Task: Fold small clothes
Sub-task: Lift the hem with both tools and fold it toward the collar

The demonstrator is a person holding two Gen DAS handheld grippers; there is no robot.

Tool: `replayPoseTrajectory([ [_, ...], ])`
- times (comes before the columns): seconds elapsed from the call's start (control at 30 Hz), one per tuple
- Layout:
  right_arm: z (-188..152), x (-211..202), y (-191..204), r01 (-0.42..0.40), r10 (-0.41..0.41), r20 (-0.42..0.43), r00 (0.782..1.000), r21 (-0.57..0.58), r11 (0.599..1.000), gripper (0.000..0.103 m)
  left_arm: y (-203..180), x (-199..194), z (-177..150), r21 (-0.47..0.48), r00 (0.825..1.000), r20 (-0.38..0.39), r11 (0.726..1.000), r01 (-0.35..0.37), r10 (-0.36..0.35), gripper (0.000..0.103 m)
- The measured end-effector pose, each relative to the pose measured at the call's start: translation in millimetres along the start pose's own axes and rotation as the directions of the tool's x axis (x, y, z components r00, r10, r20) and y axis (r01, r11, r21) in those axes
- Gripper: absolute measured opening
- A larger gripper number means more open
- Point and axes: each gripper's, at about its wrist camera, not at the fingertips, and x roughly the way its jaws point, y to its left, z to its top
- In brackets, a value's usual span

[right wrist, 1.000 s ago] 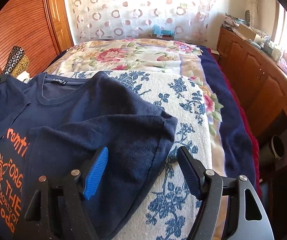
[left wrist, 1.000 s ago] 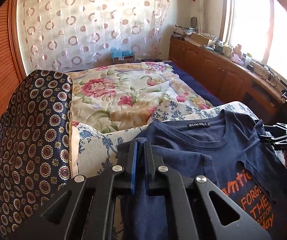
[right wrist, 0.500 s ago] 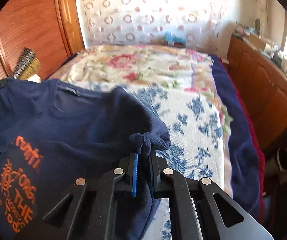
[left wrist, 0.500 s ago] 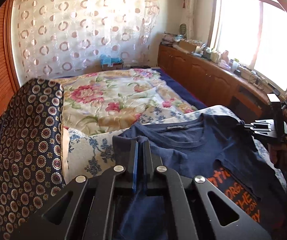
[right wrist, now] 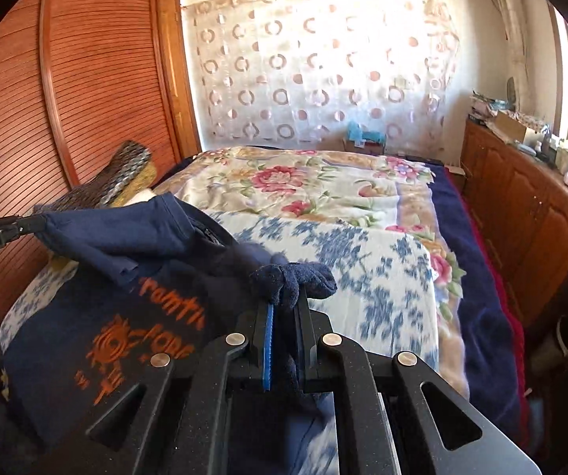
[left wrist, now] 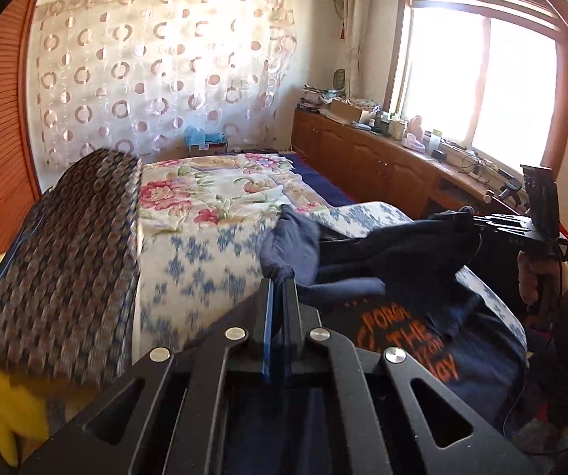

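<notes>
Evidently the navy T-shirt (right wrist: 98, 340) is light, limp knit that sags wherever unsupported; take hold at sleeve hems or shoulder seams. It lies on the blue-flowered blanket (right wrist: 363, 273) atop the bed, both sleeves raised above it. The left claw (left wrist: 278, 297) is clamped on one sleeve; the right claw (right wrist: 284, 316), wide a second ago, now pinches the other, bunched. Both sleeves have lifted since.

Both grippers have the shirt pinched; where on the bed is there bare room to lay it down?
Free: blue-flowered blanket right of the navy T-shirt, and the rose-print quilt beyond. Crowded: the patterned cushion on the left and the cluttered counter by the window.
</notes>
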Motion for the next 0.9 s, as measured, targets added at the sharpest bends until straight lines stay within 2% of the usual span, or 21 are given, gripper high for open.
replayPoseTrajectory([
  [0.23,-45,-69,19,0.000,0.000,0.028,1.000,0.001,1.000,0.008,3,-54,-58,-0.043,0.999,-0.006,0.998,-0.038,0.037,0.005],
  [0.33,-61,-108,27,0.002,-0.002,0.040,0.999,0.007,1.000,0.008,9,-87,-79,-0.103,0.999,0.016,0.994,-0.043,0.044,0.005],
  [0.47,-79,-141,32,-0.028,0.028,0.017,0.999,0.029,0.999,0.008,8,-115,-101,-0.122,0.998,0.010,0.990,-0.064,0.066,0.005],
  [0.6,-94,-152,43,-0.024,0.023,-0.046,0.999,-0.007,1.000,0.008,10,-115,-115,-0.135,0.996,-0.019,0.987,-0.093,0.091,0.005],
  [0.67,-104,-149,40,-0.024,0.025,-0.083,0.996,0.016,1.000,0.008,12,-105,-120,-0.130,0.995,-0.047,0.987,-0.099,0.093,0.005],
  [0.8,-109,-129,32,0.055,-0.053,-0.132,0.990,0.015,0.998,0.008,12,-95,-130,-0.099,0.989,-0.091,0.987,-0.126,0.117,0.005],
  [0.9,-108,-124,28,0.080,-0.074,-0.145,0.987,0.036,0.996,0.025,9,-92,-133,-0.083,0.987,-0.116,0.990,-0.118,0.108,0.006],
])
